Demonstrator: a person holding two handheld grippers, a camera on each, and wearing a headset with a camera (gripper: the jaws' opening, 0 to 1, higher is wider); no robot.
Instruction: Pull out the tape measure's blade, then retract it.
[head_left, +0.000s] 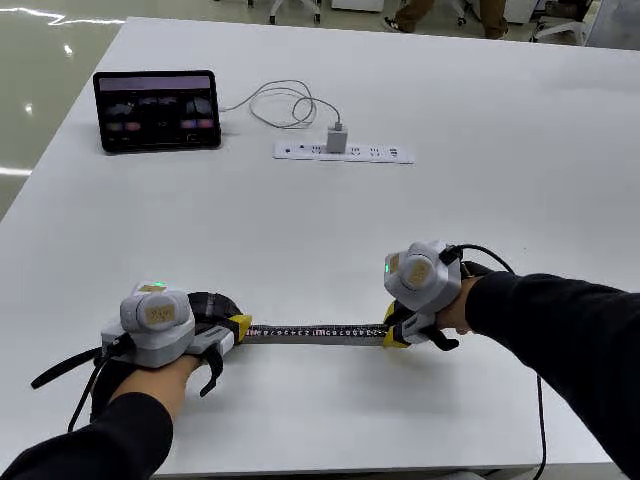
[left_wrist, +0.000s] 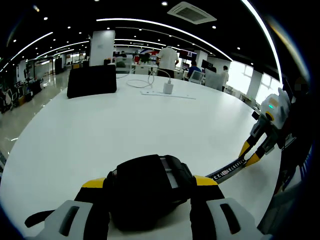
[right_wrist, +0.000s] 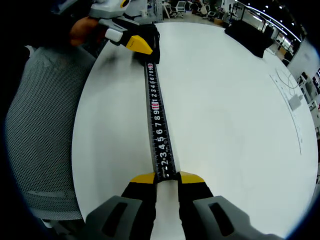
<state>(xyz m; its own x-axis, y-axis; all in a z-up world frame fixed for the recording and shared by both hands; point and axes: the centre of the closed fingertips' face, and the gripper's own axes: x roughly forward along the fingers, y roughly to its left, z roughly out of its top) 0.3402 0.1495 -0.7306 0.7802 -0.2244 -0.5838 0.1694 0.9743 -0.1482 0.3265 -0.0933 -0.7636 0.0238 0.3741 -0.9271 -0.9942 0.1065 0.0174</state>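
A black tape measure case (left_wrist: 147, 187) sits on the white table near its front edge, with my left gripper (left_wrist: 149, 184) shut on it; in the head view the case (head_left: 215, 308) shows beside the left gripper (head_left: 232, 330). The dark blade (head_left: 312, 333) with white numbers runs flat across the table to my right gripper (head_left: 396, 338). In the right gripper view the blade (right_wrist: 156, 122) stretches away from the yellow-tipped fingers, and my right gripper (right_wrist: 166, 178) is shut on the blade's end. The right gripper (left_wrist: 252, 152) also appears at the right of the left gripper view.
A tablet (head_left: 157, 109) stands at the back left of the table (head_left: 480, 180). A white power strip (head_left: 343, 152) with a plugged charger and a coiled cable (head_left: 285, 103) lies behind the middle. People and office chairs stand beyond the table's far edge.
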